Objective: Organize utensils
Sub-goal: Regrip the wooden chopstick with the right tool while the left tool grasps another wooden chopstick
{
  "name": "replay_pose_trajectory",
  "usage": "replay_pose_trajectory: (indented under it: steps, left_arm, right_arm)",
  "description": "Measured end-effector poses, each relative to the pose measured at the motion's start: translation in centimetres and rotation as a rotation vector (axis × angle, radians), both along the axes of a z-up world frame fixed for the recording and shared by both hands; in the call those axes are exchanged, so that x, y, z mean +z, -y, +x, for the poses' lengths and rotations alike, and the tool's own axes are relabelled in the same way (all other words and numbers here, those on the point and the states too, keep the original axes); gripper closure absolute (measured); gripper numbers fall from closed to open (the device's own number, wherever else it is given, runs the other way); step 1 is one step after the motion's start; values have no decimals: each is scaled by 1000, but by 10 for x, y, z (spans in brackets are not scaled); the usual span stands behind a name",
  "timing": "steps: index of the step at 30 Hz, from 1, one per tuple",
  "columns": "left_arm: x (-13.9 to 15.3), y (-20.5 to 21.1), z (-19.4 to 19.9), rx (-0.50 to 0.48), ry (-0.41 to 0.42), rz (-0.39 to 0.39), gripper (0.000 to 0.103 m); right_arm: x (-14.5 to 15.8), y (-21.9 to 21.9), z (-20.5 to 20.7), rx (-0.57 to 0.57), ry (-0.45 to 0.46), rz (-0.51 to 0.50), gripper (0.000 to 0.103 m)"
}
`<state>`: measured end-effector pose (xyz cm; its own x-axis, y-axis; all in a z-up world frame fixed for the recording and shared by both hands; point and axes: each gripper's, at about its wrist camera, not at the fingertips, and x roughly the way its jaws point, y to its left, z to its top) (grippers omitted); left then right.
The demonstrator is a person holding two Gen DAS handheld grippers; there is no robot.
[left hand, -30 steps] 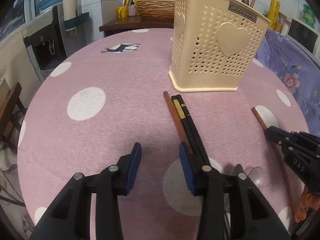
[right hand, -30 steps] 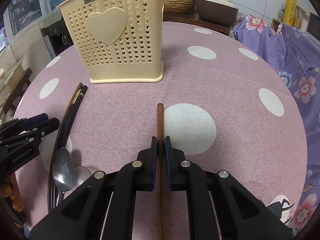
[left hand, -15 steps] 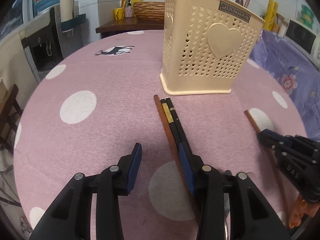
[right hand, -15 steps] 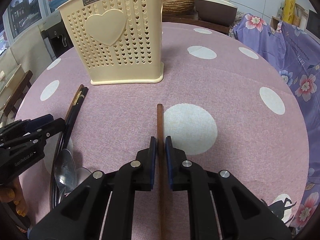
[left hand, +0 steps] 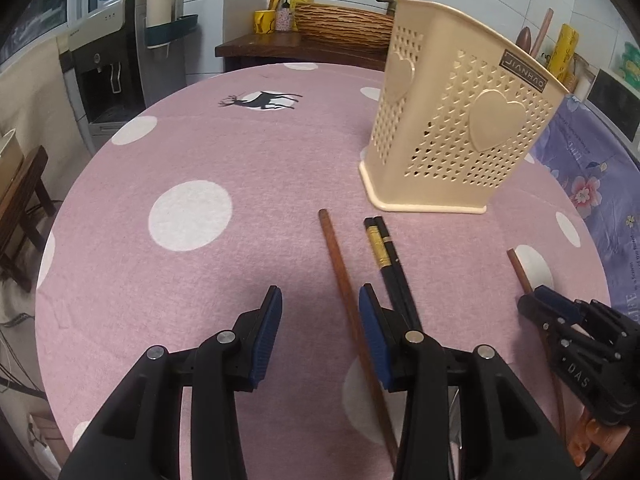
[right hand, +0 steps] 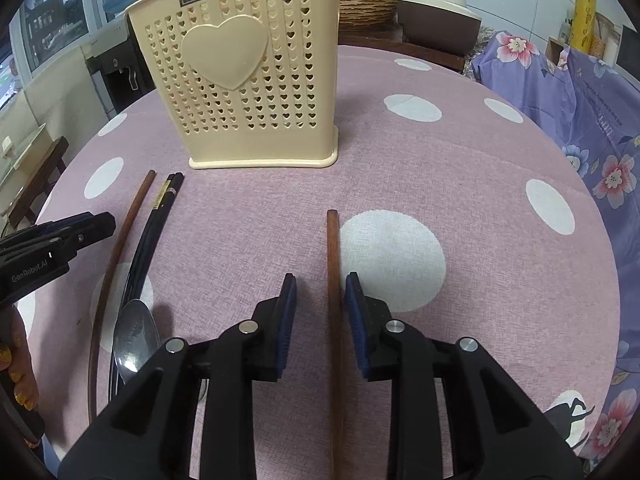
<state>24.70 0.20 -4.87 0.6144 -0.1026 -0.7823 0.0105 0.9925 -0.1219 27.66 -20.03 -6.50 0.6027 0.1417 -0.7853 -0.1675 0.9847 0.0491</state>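
Now, cloth: a pink felt-like tablecloth (right hand: 460,168) with white dots covers the round table.
Holder: a cream plastic utensil holder (right hand: 244,76), pierced with small heart holes and bearing a raised heart, stands upper centre of the right view; its label reads "JIANHAO".
Right gripper: the right gripper (right hand: 320,312) has its blue ribbed pads parting, a brown wooden chopstick (right hand: 333,248) lying on the cloth between them, close to the right pad, not pinched.
Left gripper: the left gripper (left hand: 319,332) is partly open; another brown chopstick (left hand: 340,268) lies between its pads, near the right one, ungripped.
Others: black chopsticks (left hand: 384,252) with a gold band lie just beside it; a shiny metal spoon (right hand: 134,336) rests lower left.
Writing: "GenRobot.AI" shows on the left gripper's body, "DAS" on the right's.
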Motion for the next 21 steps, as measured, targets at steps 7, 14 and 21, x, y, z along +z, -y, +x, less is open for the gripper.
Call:
replay_pose_trajectory:
  steps: [7, 14, 21]
  left_arm:
    - [-10, 9, 12, 9, -20, 36, 62]
    - [-8, 13, 18, 23, -8, 75, 71]
    - [-9, 22, 26, 4, -6, 118, 80]
  right_arm:
    - [0, -3, 3, 11, 3, -41, 77]
    - [1, -3, 12, 13, 7, -52, 77]
    - [0, -6, 18, 24, 11, -54, 77]
